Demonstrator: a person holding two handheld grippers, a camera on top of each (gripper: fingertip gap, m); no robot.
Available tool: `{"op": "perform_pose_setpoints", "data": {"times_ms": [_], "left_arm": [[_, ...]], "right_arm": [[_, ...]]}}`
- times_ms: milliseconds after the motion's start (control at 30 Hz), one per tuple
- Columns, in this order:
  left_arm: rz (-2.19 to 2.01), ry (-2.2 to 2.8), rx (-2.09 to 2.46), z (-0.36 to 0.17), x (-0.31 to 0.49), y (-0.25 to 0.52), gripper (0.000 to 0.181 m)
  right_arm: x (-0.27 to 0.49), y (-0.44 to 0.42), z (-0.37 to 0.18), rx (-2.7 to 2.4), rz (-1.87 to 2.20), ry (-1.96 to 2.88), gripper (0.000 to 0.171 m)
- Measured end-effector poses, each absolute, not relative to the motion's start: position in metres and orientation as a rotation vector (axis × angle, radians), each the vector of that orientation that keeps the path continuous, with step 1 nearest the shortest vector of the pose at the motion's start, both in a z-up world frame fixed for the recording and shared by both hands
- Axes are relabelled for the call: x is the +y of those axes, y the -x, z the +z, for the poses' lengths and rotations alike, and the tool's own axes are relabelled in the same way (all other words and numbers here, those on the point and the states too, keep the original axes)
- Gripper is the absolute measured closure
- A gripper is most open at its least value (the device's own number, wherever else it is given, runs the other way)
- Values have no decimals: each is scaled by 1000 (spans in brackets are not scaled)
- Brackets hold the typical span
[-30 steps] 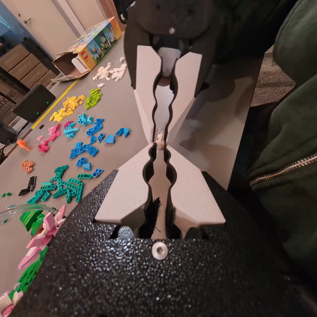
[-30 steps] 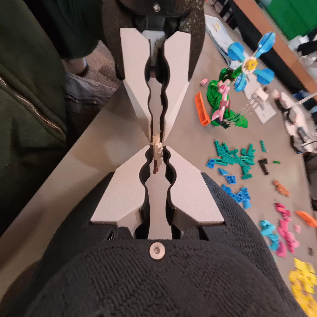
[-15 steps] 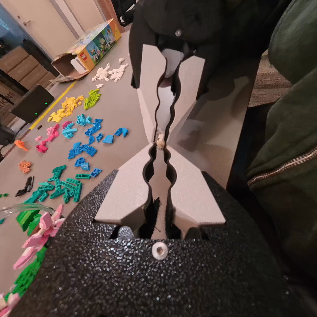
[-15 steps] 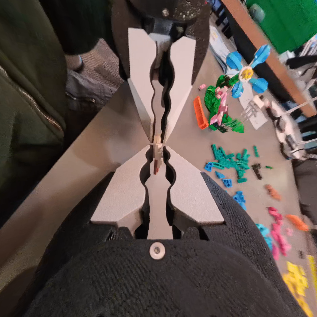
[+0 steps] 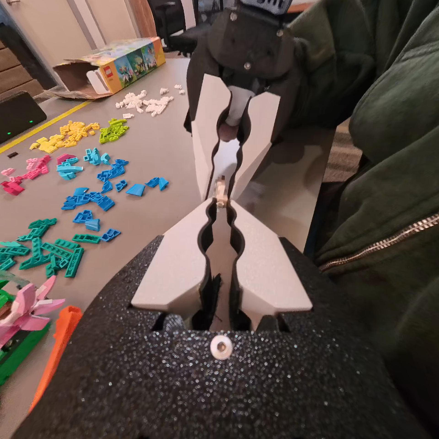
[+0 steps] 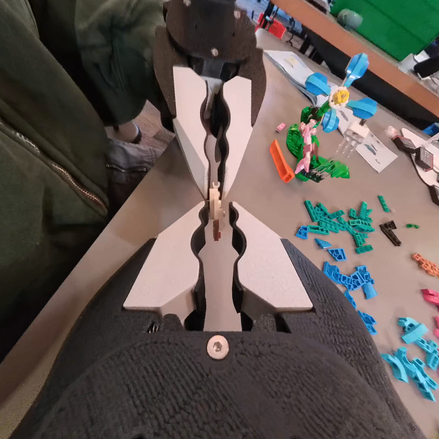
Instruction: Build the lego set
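Above the near edge of the grey table point(image 5: 147, 147), between the two opposed grippers, a small tan lego assembly point(image 6: 215, 206) was held clear of the surface. It was thin and pale, seen edge-on, with a small open clip at its far end and a dark reddish-brown piece point(image 6: 216, 232) at its near end in the right wrist view. The left gripper point(image 5: 222, 202) and the right gripper point(image 6: 217, 205) met tip to tip, each pointing straight at the other. The left gripper's fingers were nearly closed, pinching the assembly at their tips. The right gripper's tips stood slightly apart; whether both touched the assembly could not be told. The assembly's long axis ran along the line of both grippers' fingers, brown end towards the right gripper's body, clip end towards the left gripper. A dark green zipped jacket point(image 5: 392, 166) filled the side beyond the table edge. On the table lay loose bricks sorted by colour, including teal pieces point(image 6: 342, 223) and blue pieces point(image 5: 95, 197), beside a built blue flower point(image 6: 339, 97).
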State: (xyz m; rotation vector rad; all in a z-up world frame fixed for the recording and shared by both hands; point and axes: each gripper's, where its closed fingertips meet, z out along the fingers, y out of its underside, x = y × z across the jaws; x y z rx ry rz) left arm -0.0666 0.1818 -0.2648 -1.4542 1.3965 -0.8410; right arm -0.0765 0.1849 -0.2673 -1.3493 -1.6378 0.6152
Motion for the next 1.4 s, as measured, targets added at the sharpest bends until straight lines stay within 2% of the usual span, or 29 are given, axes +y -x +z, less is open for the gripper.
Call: {"op": "perform_pose_setpoints", "data": {"times_ms": [33,467,633,767,833,900,1400], "left_arm": [[-866,1451,1384,-263,181,67,176],[-970,1410,1344,-254,177,67,176],[-951,1401,1353,-252,176,68,176],[-1009,1360,1314,-242,174,69,176],[-1043,1339,1289,-236,173,69,175],[-1075,1318,1260,-230,173,70,176],[-1217,1250,1173,-216,168,70,176]], "right_arm": [[184,76,-265,-1628,633,1344,156],[179,76,-256,-1664,560,1249,162],[177,77,-255,-1580,809,1366,161],[182,74,-248,-1529,841,1339,149],[180,73,-242,-1517,858,1284,151],[176,72,-236,-1521,882,1213,160],[169,74,-218,-1410,1087,1200,162]]}}
